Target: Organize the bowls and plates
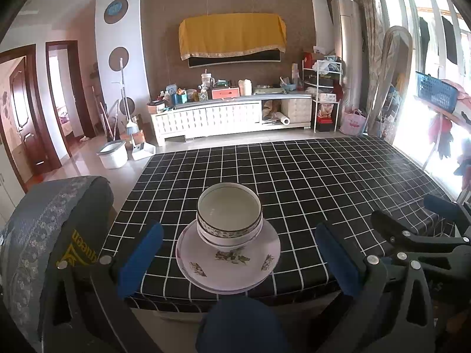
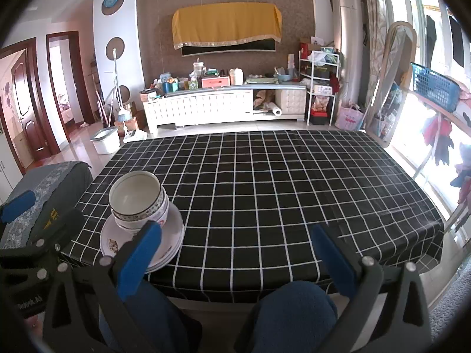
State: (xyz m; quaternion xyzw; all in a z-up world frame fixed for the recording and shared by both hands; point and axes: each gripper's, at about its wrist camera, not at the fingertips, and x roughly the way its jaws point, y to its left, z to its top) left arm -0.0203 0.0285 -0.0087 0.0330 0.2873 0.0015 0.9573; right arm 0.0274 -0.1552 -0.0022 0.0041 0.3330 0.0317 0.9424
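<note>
A stack of white bowls (image 1: 229, 214) with patterned rims sits on stacked flowered plates (image 1: 228, 260) near the front edge of the table (image 1: 323, 182), which wears a black checked cloth. My left gripper (image 1: 240, 260) hangs open before the table edge, its blue fingers (image 1: 141, 259) wide on either side of the stack, not touching it. In the right wrist view the bowls (image 2: 137, 198) and plates (image 2: 169, 236) stand at the front left. My right gripper (image 2: 235, 260) is open and holds nothing; its left finger (image 2: 138, 260) overlaps the plates in view.
A chair back (image 1: 53, 235) with a grey patterned cover stands left of the table. The person's knees in blue trousers (image 2: 294, 314) sit below the front edge. Beyond the table are a white cabinet (image 1: 229, 114), a bucket (image 1: 113, 154), and a window (image 1: 426, 88) at right.
</note>
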